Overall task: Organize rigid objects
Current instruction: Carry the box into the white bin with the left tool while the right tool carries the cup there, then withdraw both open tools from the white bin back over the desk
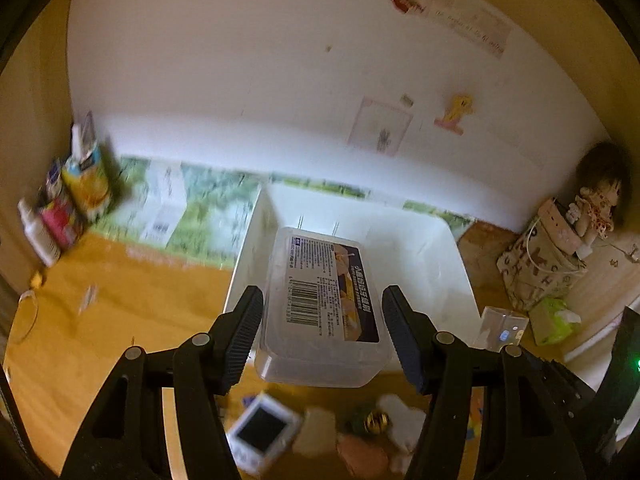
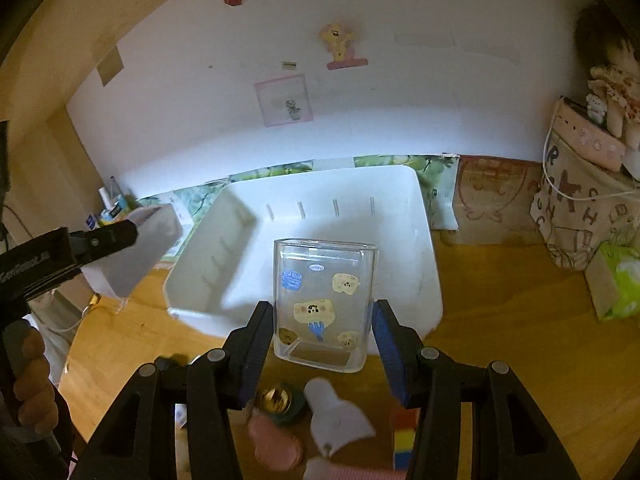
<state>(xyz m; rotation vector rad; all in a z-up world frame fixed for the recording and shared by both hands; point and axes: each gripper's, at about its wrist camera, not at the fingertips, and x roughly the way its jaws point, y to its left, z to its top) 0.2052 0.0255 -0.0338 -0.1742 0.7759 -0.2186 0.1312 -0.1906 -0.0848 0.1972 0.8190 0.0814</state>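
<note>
My left gripper (image 1: 323,334) is shut on a translucent plastic box (image 1: 324,312) with a barcode label, held above the near edge of the white bin (image 1: 452,264). From the right wrist view, that left gripper (image 2: 96,240) and its box (image 2: 144,248) hang left of the bin (image 2: 424,240). My right gripper (image 2: 322,346) stands around a clear glass container with cheese stickers (image 2: 324,304) at the bin's near rim; its pads look slightly apart from the glass.
Small items lie on the wooden table below: a white gadget (image 1: 264,432), a brass bell (image 2: 276,398), pink and white pieces (image 2: 336,416), a coloured block (image 2: 404,436). Bottles and cartons (image 1: 80,188) at left; fabric bag (image 2: 580,216) and tissue pack (image 2: 616,280) at right.
</note>
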